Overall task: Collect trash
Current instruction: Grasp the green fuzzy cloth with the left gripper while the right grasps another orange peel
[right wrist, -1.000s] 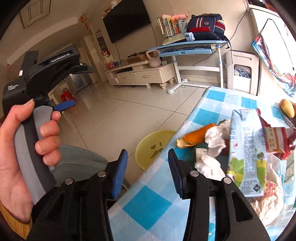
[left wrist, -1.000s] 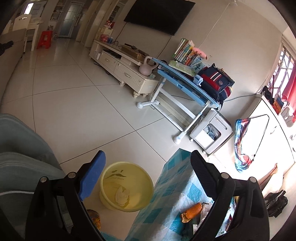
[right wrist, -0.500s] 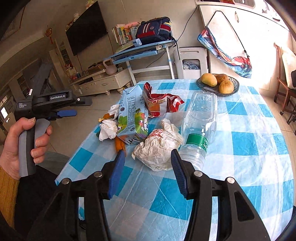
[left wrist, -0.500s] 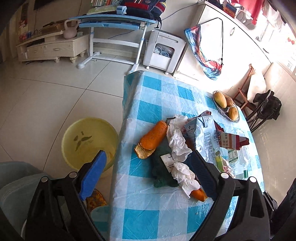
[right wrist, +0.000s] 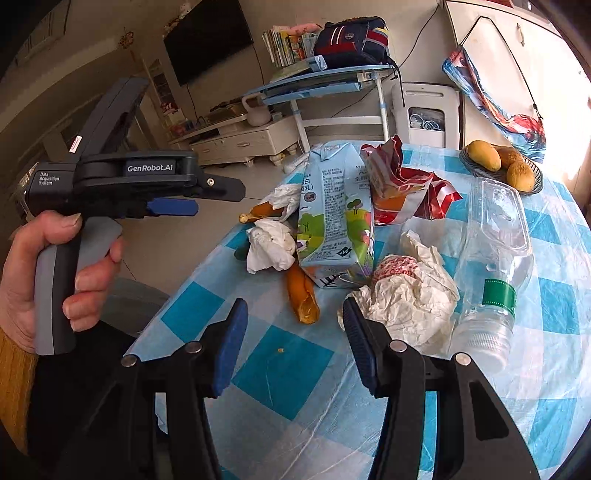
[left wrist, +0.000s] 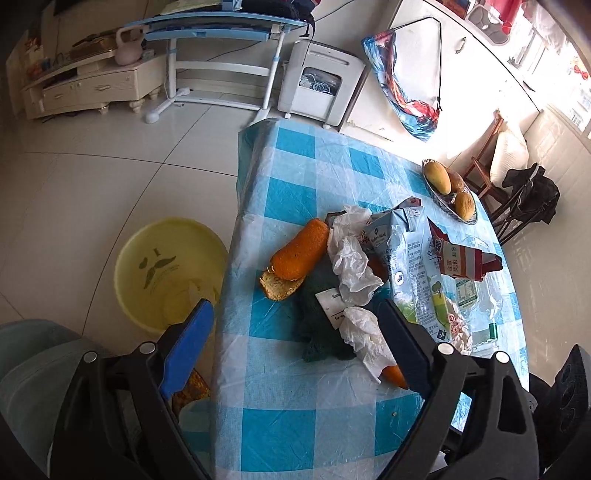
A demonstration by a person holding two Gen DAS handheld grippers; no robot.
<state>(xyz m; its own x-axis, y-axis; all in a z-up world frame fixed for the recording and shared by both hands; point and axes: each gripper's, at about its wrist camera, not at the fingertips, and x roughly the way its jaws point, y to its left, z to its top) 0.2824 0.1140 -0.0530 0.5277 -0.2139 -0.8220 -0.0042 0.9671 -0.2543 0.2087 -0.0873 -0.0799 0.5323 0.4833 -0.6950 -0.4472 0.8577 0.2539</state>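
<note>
Trash lies in a heap on the blue-checked table [left wrist: 295, 424]: a long orange peel [left wrist: 299, 254], crumpled tissues [left wrist: 354, 266], a dark green net [left wrist: 317, 321], a milk carton [left wrist: 413, 266] and a red snack wrapper [left wrist: 461, 258]. My left gripper [left wrist: 293, 308] hovers above the heap's near side, jaws wide and closing slightly, nothing between them. My right gripper [right wrist: 293, 308] stands open just short of a small orange peel [right wrist: 303, 295], with a crumpled paper wrapper [right wrist: 410, 295] by its right finger. A clear plastic bottle [right wrist: 495, 266] lies to the right. A yellow bin [left wrist: 166, 266] stands on the floor left of the table.
A bowl [left wrist: 469, 221] of fruit sits at the table's far right. A hand [right wrist: 44, 266] holds the left gripper's handle off the table's left edge. A blue desk [left wrist: 221, 29], a white appliance [left wrist: 317, 85] and a low cabinet [left wrist: 92, 88] stand beyond on the tiled floor.
The left view swung from the floor and bin to looking down on the table's trash, then held still. The right gripper came closer to the heap and its jaws widened a little.
</note>
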